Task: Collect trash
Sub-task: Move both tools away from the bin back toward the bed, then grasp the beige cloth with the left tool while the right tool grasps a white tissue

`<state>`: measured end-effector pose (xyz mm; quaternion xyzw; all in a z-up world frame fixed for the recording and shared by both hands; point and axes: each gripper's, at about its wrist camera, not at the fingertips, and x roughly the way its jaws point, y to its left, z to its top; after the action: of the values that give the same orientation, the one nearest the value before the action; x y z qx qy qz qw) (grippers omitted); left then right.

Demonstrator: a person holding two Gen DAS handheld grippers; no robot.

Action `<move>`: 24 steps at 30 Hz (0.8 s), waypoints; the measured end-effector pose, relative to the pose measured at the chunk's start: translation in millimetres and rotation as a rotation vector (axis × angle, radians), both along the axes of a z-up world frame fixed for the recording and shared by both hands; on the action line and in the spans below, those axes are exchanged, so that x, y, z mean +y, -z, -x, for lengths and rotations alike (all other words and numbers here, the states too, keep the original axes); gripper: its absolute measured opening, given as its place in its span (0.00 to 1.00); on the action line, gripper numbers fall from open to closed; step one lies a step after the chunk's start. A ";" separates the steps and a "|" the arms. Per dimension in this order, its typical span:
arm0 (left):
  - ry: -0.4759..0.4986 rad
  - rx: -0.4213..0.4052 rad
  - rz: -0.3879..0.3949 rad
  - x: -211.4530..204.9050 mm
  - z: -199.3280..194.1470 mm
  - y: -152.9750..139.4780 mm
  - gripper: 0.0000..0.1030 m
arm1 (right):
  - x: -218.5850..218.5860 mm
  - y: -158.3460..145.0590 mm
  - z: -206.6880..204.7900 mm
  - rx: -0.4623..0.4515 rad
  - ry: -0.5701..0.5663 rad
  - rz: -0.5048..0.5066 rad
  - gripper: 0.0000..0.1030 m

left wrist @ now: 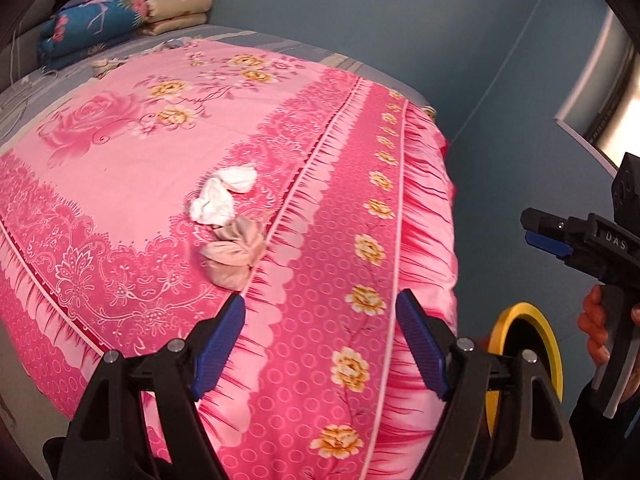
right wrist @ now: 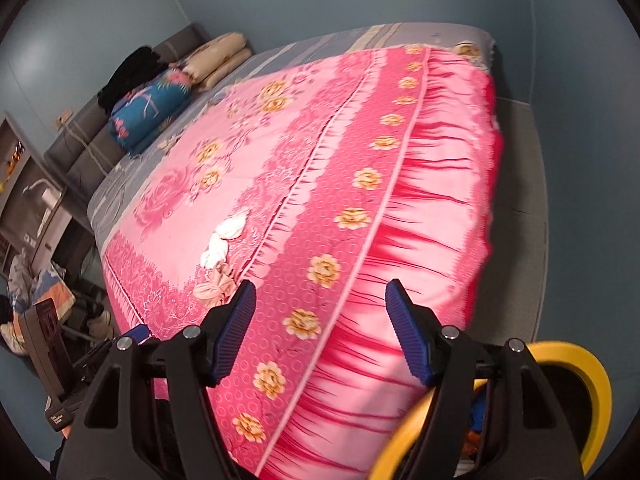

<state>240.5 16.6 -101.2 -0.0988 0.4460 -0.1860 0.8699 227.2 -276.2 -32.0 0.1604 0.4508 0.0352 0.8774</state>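
While spread wide over the near edge of the bed (left wrist: 416, 208), left gripper (left wrist: 320, 344) empty, blue ribbed pads apart with only pink cover showing between them. Right gripper (right wrist: 320, 332) likewise parted and holding nothing, hovering above the bed's draped side; seen from the left wrist as a black tool at the far right, gripped by a hand (left wrist: 596, 332).

Just beyond the left gripper, on the pink floral bedspread (left wrist: 132, 168): four crumpled wads lying in a row. Nearest two, beige tissue wads (left wrist: 234, 254), creased and puffy, touching each other. Next, two white tissue wads (left wrist: 224, 196), brighter, tightly scrunched, the nearer one touching the beige pair. Row running lengthwise away from the grippers toward the head of the bed, parallel to the pale stripe in the cover beside it. No single wad with a clear pointing direction.

Nothing lying between the gripper pads and the wads but bare cover.

Below the bed's corner, a yellow-rimmed bin (right wrist: 576, 364), dark inside, partly hidden behind the black gripper frames. At the head of the bed, a folded blue floral quilt (left wrist: 96, 24), a beige folded blanket (left wrist: 180, 10) beside it, and dark clothing (right wrist: 128, 72) piled against a grey headboard (right wrist: 88, 148). Blue-grey walls all round; clutter on the floor at far left in the right wrist view, too blurred to name.
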 end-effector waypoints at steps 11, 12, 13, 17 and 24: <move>-0.086 0.067 0.020 29.4 -40.1 37.1 0.72 | 80.7 34.2 -89.0 0.111 -0.154 -0.009 0.62; -0.092 0.068 0.021 30.8 -42.5 39.3 0.72 | 89.5 39.0 -98.7 0.126 -0.171 -0.009 0.62; -0.095 0.071 0.024 32.6 -46.0 42.5 0.72 | 96.7 43.2 -107.3 0.138 -0.183 -0.007 0.62; -0.116 0.089 0.044 39.0 -58.0 55.3 0.72 | 121.8 60.7 -134.8 0.180 -0.219 -0.006 0.62; -0.151 0.139 0.082 51.8 -79.9 77.9 0.72 | 160.9 94.6 -182.0 0.260 -0.264 -0.003 0.62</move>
<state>320.4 68.4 -179.1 -0.1801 0.4884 -0.1307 0.8438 409.1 -115.2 -126.6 0.1044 0.5775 0.1297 0.7993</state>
